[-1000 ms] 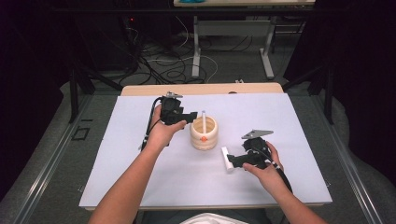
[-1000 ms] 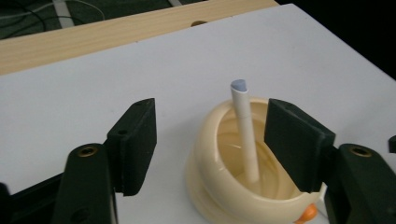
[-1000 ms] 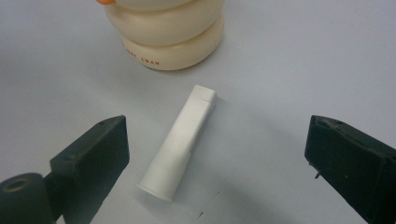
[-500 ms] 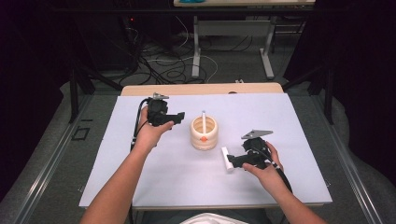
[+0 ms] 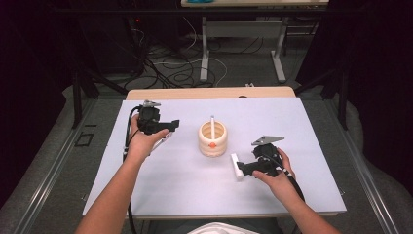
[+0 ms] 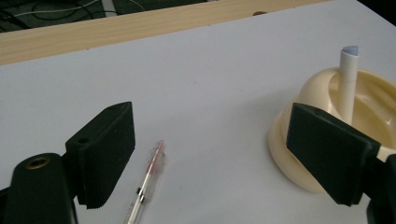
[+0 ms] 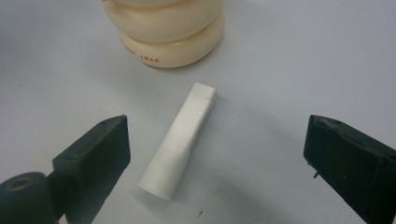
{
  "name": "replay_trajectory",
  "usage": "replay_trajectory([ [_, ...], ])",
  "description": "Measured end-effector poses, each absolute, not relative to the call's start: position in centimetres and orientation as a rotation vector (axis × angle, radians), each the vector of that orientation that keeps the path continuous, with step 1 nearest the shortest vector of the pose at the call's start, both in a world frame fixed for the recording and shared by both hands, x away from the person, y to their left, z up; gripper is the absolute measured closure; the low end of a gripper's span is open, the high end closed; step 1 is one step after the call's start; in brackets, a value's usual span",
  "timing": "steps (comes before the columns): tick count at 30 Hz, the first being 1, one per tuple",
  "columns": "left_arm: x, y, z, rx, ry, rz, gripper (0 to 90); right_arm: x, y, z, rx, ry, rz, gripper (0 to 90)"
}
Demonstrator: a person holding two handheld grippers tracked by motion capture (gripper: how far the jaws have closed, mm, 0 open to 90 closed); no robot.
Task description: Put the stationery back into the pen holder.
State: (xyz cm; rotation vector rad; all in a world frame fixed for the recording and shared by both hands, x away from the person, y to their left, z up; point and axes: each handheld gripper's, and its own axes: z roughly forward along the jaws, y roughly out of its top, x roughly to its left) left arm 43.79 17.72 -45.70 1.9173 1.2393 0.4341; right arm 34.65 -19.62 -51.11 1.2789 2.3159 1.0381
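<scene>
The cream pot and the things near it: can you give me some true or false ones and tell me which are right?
1. A white stick stands in the cream pot. True.
2. The right gripper squeezes the white tube. False: its jaws stand open on either side of the tube, which lies on the white table.
3. The pot lies tipped on its side. False: it stands upright.
4. A thin pen lies on the table by the left gripper. True.
5. The left gripper holds the pot. False: its jaws are open and hold nothing.
</scene>
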Motion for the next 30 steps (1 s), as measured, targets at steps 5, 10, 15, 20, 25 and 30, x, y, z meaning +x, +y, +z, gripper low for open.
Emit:
replay_trajectory([
  [5,43.6,19.0,-46.1,1.954,1.227,0.47,16.2,34.6,-19.6,-51.1,1.284,2.317,1.033,7.4],
  [10,43.4,20.0,-46.7,1.973,1.232,0.494,16.5,34.6,-19.5,-51.1,1.284,2.318,1.034,8.0],
  [15,43.2,20.9,-47.4,1.992,1.24,0.501,19.3,34.6,-19.5,-51.2,1.28,2.318,1.035,8.4],
  [20,43.0,21.8,-48.0,2.063,1.221,0.505,24.7,34.6,-19.5,-51.2,1.277,2.322,1.031,8.9],
  [25,42.9,22.0,-48.9,2.13,1.207,0.491,30.5,34.6,-19.5,-51.2,1.281,2.322,1.027,9.3],
  [30,42.9,21.9,-49.9,2.2,1.213,0.504,36.3,34.7,-19.5,-51.3,1.275,2.326,1.024,10.0],
])
